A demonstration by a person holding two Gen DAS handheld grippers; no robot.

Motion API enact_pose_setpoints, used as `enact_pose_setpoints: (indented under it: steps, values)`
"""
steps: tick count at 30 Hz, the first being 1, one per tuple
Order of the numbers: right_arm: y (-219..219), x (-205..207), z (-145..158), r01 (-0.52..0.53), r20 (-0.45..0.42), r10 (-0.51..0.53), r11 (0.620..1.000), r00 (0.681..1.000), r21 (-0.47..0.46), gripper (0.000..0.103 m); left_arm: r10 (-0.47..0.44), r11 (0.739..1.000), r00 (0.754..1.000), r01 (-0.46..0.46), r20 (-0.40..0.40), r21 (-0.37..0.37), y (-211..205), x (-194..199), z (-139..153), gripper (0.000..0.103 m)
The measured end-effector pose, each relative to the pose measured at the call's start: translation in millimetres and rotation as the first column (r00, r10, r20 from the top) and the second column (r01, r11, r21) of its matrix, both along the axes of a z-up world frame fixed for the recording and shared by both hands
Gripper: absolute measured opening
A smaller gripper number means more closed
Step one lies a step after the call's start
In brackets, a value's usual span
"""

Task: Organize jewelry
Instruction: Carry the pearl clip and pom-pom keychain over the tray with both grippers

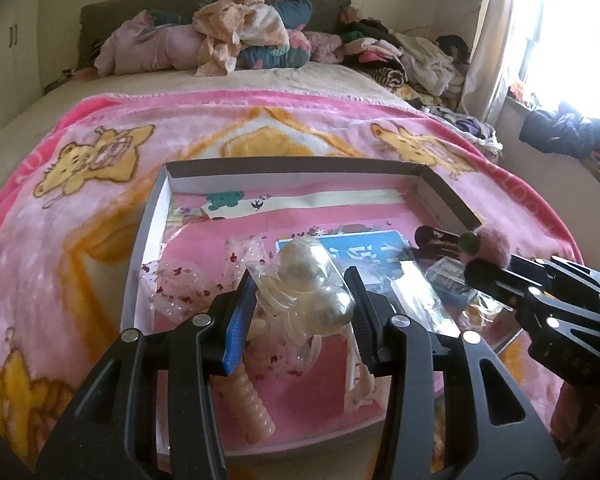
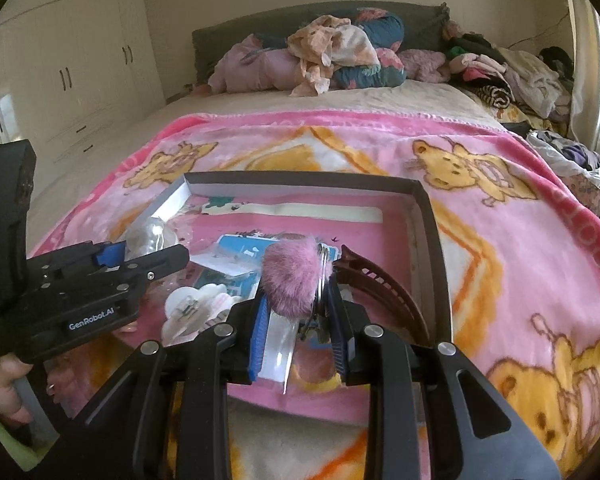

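A shallow cardboard box lid (image 1: 148, 216) (image 2: 428, 200) lies on the pink blanket and holds jewelry and hair pieces. My left gripper (image 1: 300, 292) is shut on a clear plastic packet with large pearl beads (image 1: 308, 276); it also shows in the right wrist view (image 2: 152, 248). My right gripper (image 2: 296, 312) is shut on a pink fluffy pom-pom piece (image 2: 294, 280) with a metal ring; it shows at the right of the left wrist view (image 1: 488, 256). A brown hair comb (image 2: 384, 288), a white claw clip (image 2: 192, 308) and a cream spiral piece (image 1: 252, 404) lie in the lid.
The lid sits on a pink bear-print blanket (image 1: 80, 208) over the bed. Pillows and heaped clothes (image 1: 240, 36) lie at the bed's head and right side. White wardrobes (image 2: 68, 72) stand on the left, a bright window (image 1: 572, 32) on the right.
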State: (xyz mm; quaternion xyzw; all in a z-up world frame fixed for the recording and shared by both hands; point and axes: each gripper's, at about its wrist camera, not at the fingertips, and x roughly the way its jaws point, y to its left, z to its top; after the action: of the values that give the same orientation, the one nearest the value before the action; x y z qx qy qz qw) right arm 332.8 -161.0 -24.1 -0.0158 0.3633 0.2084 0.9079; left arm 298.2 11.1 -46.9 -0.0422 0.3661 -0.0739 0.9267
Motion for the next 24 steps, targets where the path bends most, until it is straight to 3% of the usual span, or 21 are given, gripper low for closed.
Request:
enact_pose_setpoints:
  steps: [19, 24]
  values:
    - [1.9, -13.9, -11.0, -0.058, -0.001, 0.058, 0.998, 0.998, -0.001, 0.029, -0.002, 0.999, 1.000, 0.003, -0.020, 0.038, -5.2, 12.6, -7.4, 0.036]
    - [1.5, -20.7, -9.7, -0.056, 0.002, 0.056, 0.998, 0.998, -0.007, 0.040, -0.001, 0.999, 1.000, 0.001, -0.021, 0.036, -4.6, 11.4, -6.7, 0.036]
